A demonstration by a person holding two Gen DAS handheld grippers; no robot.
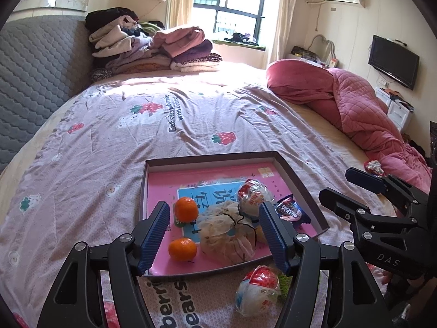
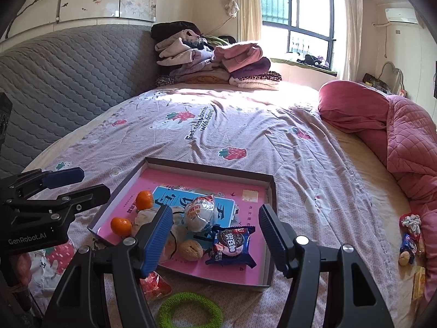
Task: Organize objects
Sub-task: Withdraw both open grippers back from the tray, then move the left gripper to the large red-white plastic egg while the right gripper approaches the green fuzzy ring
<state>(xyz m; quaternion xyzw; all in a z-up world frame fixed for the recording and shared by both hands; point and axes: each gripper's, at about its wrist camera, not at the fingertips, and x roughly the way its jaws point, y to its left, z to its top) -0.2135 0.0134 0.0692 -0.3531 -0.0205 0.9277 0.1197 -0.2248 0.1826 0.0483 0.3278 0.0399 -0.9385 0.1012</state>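
Pink-lined, the shallow box (image 1: 289, 173) on the bed (image 1: 114, 142) already held tangerines and snacks. One wrapped snack ball (image 1: 258, 291) lay outside its near rim, just below the left gripper (image 1: 215, 236), nearer than the right gripper (image 2: 215, 239). Both jaws were spread and empty.

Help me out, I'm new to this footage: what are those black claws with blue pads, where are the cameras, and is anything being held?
They are hand-held two-finger grippers, each with a camera looking along its fingers. One picture shows the left gripper, the other the right gripper. Both are open and hold nothing. On the pink strawberry-print bedspread lies a shallow cardboard tray with a pink lining, holding two small orange tangerines, a blue wrapped biscuit packet and a white mesh pouch. A green fuzzy ring lies outside it.
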